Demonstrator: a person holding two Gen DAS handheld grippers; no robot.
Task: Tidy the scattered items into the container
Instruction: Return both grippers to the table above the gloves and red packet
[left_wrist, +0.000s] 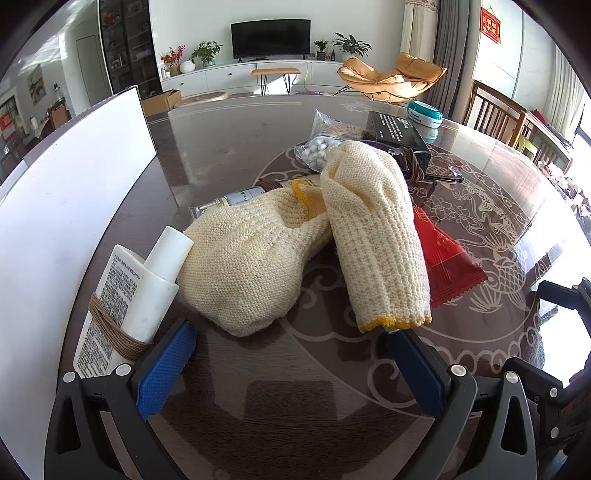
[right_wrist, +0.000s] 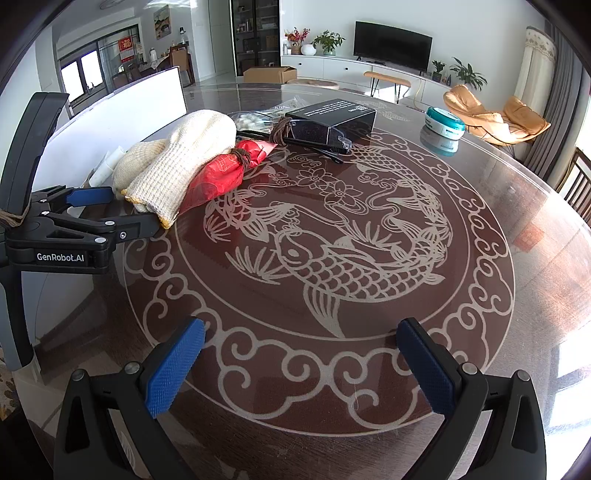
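Two cream knitted gloves (left_wrist: 295, 251) lie heaped on the round dark worktop (right_wrist: 369, 369), one draped over the other, its yellow-trimmed cuff just ahead of the left gripper (left_wrist: 291, 354), whose blue-padded fingers (left_wrist: 166, 369) stand wide apart and hold nothing. A white bottle (left_wrist: 147, 291) bound with twine lies left of them, a red packet (left_wrist: 443, 258) on the right. Behind sits a black box (left_wrist: 399, 133). The white container (left_wrist: 70, 206) stands along the left. The right gripper (right_wrist: 301, 365) hovers spread and empty above the fish pattern.

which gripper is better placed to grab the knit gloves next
Left. The left gripper is open right at the knit gloves, with the white container on its side. The right gripper hangs open over bare table.
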